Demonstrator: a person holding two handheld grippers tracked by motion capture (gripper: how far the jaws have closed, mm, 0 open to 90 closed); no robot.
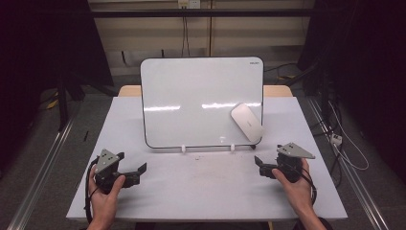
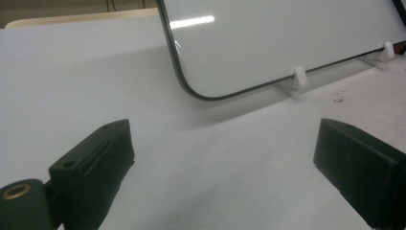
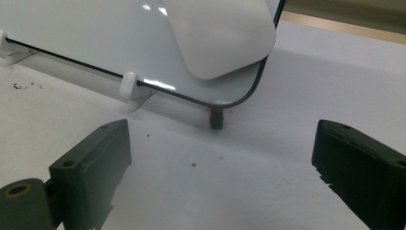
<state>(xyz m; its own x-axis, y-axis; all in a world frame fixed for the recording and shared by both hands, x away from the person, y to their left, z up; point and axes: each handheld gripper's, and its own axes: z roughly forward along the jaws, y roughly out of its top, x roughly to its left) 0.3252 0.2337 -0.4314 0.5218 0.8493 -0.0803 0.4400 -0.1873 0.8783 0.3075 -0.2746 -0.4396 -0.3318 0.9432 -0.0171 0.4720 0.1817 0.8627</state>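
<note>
Whiteboard (image 1: 191,100) stands tilted at the far middle of the white table (image 1: 206,191), eraser (image 1: 247,122) on its face; dark room around. The 2 tools, left gripper (image 1: 134,173) and right gripper (image 1: 262,165), rest before it, jaws spread wide, holding nothing.

A lab-like recording bay: dark curtains (image 1: 43,48), floor rails (image 1: 40,167), trailing cables (image 1: 342,143), white table (image 1: 201,187).

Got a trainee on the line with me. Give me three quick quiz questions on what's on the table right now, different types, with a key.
1. True or false: the white eraser lies flat on the table.
2. The left gripper and right gripper are: A open, B shut on something.
3. Which corner of the whiteboard holds the eraser?

Key: 1 false, it clings to the board; 2 A; 3 lower right, seen from above.
</note>
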